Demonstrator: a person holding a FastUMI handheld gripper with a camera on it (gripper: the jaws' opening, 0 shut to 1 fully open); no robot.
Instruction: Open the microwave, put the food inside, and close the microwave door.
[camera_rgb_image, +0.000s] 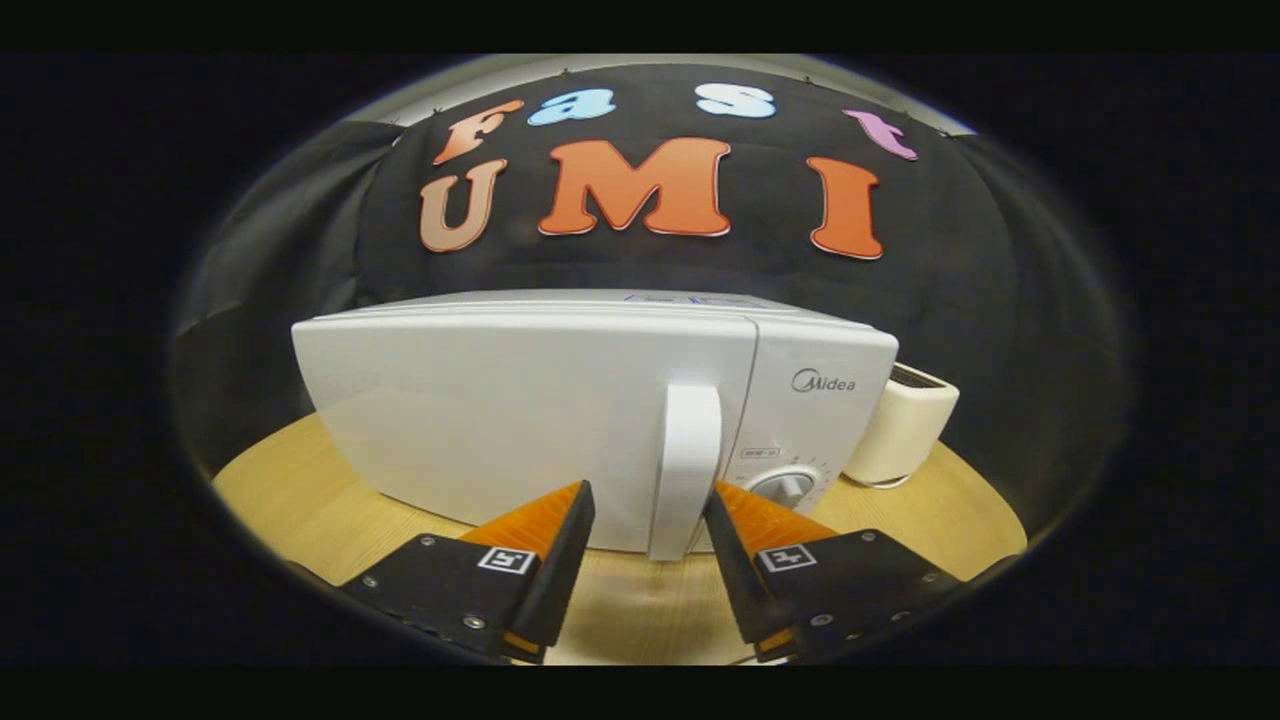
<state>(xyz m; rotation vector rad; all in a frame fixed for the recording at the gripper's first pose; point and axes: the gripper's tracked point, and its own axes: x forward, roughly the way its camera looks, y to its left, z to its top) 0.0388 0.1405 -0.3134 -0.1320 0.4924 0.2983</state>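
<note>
Lining up on the microwave (560, 420), I have my gripper (650, 520) spread wide, its tips either side of the upright door handle (688, 470), not touching. That handle looks rigid, smooth and slippery; I'd clamp it mid-height. The door sits closed.

Your gripper (648, 500) fingers stand apart, flanking the handle (686, 470) at lower centre. The microwave (520, 420) door is closed.

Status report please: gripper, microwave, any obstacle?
Hand-held gripper open, fingers either side of door handle. Microwave door shut. Nothing blocking.
</note>
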